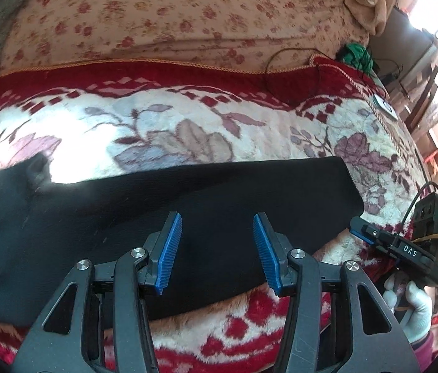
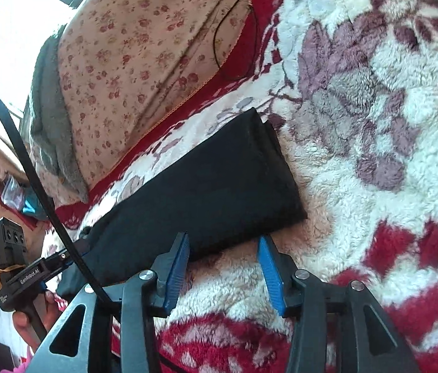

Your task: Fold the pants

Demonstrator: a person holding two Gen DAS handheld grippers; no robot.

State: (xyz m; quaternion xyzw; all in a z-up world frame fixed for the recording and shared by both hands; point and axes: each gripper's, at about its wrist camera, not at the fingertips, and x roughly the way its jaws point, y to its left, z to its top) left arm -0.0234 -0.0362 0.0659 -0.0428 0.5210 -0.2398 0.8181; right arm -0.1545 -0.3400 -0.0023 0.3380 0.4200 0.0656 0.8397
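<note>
While pants point(image 1: 188, 217) lie flat, left hand-held gripper point(image 1: 217, 248) hovers above, jaws apart.

The left wrist view looks forward and down, close over the black pants point(image 1: 188, 217) on the bed's blanket point(image 1: 188, 124). The right wrist view faces the pants' folded end point(image 2: 219, 180) from low and close. Both share the pants, blanket and flowered sheet point(image 1: 172, 15); each shows the other gripper at its frame edge.

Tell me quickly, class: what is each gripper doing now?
Left gripper: open, empty, above the black pants.
Right gripper: open, empty, at the pants' near edge.
</note>
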